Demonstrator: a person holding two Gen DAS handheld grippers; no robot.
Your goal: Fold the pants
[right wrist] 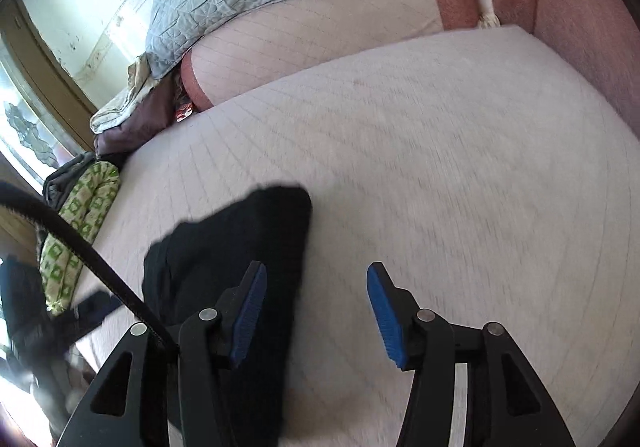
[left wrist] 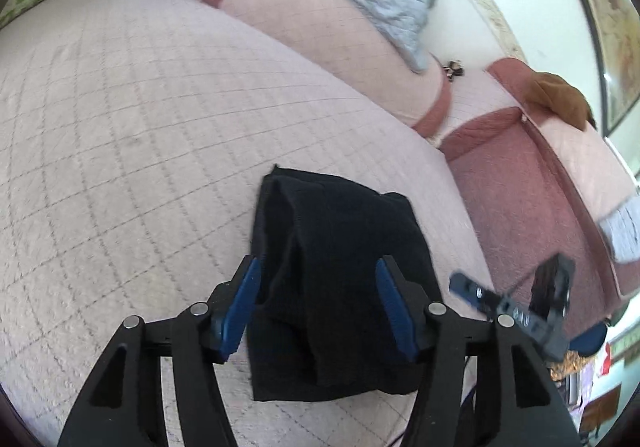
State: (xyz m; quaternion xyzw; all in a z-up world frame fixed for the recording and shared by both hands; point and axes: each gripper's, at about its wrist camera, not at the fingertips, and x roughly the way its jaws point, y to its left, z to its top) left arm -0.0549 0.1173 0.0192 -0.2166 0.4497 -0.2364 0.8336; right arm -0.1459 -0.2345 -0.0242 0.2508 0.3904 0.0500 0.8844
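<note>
The left tool [left wrist: 318, 275] hangs low over the black pants [left wrist: 336, 279], its blue pads [left wrist: 244, 307] spread wide to either side of the bundle and pinching nothing. The right tool [right wrist: 316, 289] is spread too, held just to the right of the pants [right wrist: 228, 279] above bare quilt [right wrist: 460, 167]; its left pad overlaps the cloth's edge in its own view, and whether it touches cannot be told. From the left wrist view the right tool [left wrist: 520, 311] shows blurred at the pants' right side. The pants lie on the pale quilted sofa seat [left wrist: 140, 135] as a compact, thick folded bundle with soft ridges and one pointed far corner
</note>
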